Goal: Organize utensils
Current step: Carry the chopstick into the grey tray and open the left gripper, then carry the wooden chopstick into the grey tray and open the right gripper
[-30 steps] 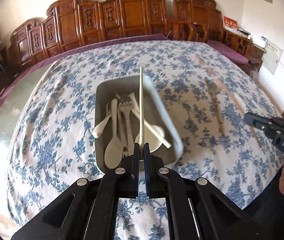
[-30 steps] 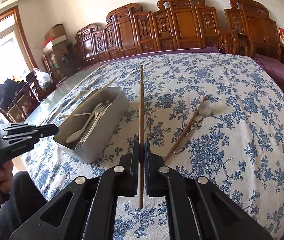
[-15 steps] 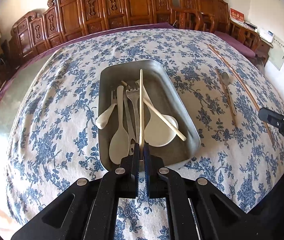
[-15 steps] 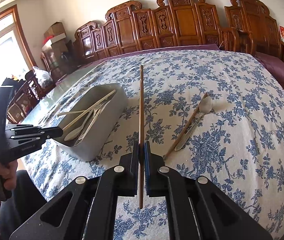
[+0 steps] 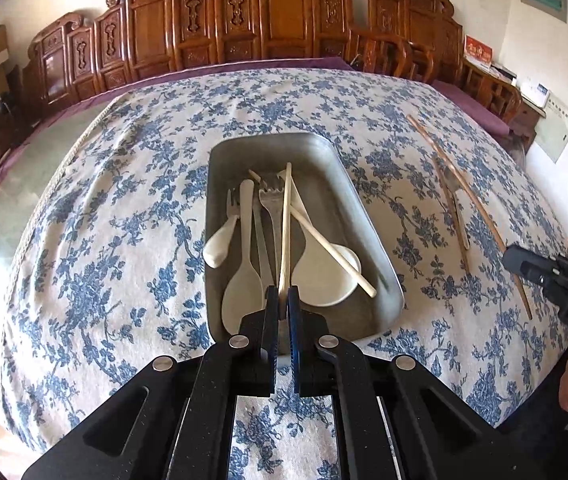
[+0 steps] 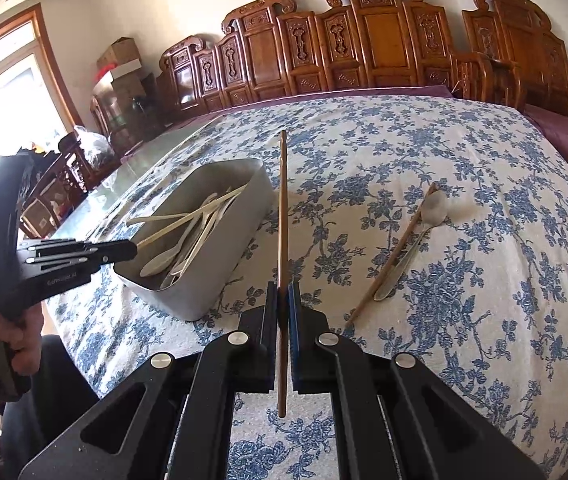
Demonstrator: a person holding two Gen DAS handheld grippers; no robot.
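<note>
A grey metal tray (image 5: 348, 184) (image 6: 239, 204) on the flowered tablecloth holds pale spoons, forks and a pale chopstick (image 5: 324, 240). My left gripper (image 5: 282, 300) is shut on a second pale chopstick (image 5: 286, 224), held low over the tray's near end and pointing along it. My right gripper (image 6: 282, 296) is shut on a brown chopstick (image 6: 282, 208), held above the cloth to the right of the tray. A brown chopstick (image 6: 394, 256) and a metal spoon (image 6: 424, 232) lie on the cloth to the right.
Carved wooden chairs (image 5: 275, 12) line the table's far side. A bare glass strip of table (image 6: 151, 152) runs along the left. Boxes and clutter stand by the window at far left (image 6: 119, 60).
My left gripper has lowered and moved in over the tray with the pale chopstick, now down among the utensils. My right gripper holds its brown chopstick almost still.
</note>
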